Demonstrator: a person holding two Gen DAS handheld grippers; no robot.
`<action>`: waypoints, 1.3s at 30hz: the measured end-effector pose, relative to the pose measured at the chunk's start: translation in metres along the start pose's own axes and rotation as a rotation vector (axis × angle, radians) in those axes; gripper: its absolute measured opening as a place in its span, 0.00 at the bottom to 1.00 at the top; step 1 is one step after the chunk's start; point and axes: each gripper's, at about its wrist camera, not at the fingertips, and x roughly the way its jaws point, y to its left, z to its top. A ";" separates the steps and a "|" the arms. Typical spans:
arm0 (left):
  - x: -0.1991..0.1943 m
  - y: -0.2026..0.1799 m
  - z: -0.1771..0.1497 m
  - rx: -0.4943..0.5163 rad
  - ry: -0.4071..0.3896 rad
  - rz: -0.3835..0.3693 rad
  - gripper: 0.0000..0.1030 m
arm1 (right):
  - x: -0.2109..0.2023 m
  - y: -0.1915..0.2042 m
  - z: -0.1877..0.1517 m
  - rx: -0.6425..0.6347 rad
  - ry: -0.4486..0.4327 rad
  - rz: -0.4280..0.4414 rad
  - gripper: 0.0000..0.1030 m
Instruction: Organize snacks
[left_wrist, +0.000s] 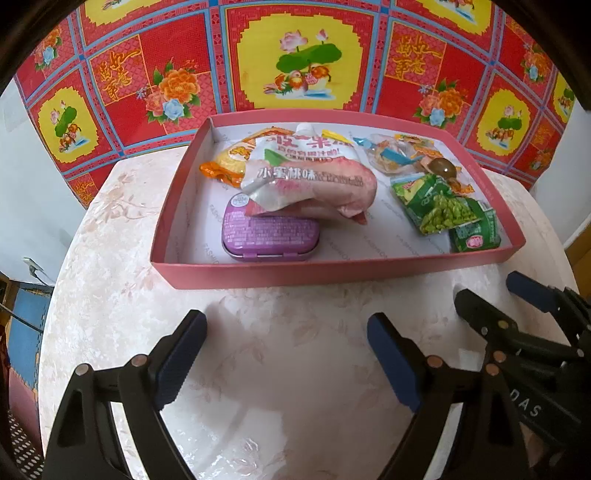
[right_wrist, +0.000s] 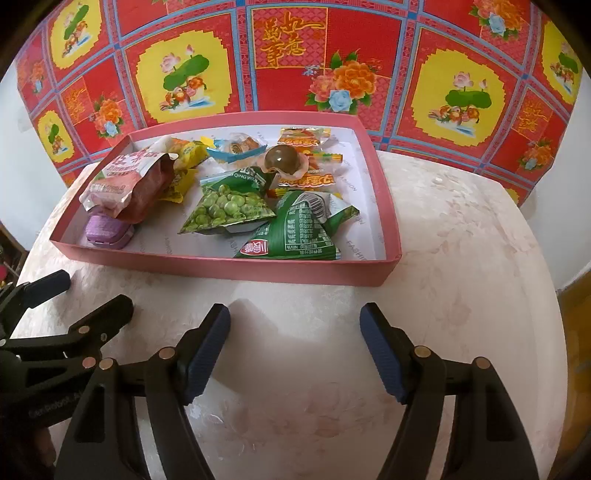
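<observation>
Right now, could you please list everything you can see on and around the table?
Shallow pink cardboard box: one, pink, on the table.
Purple rectangular tin: one, purple, box's near left corner.
Pink-white peach pouch: one, lying across the tin.
Green pea packets: two, green, box's right half.
Brown round wrapped sweet: one, brown, behind the peas.
Floral pale table: one, cream-pink.
Red-yellow patterned cloth: one, behind.
Left tongs: open, empty.
Right tongs: open, empty.

Glossy snack packets (left_wrist: 439, 206), matt cardboard tray (left_wrist: 332, 273)
</observation>
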 end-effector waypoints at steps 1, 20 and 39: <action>0.000 0.000 0.000 -0.003 -0.004 0.002 0.89 | 0.000 0.000 0.000 0.001 0.001 0.000 0.73; -0.001 0.000 -0.001 -0.004 -0.016 0.004 0.89 | 0.001 -0.001 0.001 -0.008 0.008 0.005 0.73; -0.001 0.000 -0.001 -0.008 -0.029 0.008 0.89 | 0.000 -0.001 -0.001 -0.011 -0.007 0.011 0.74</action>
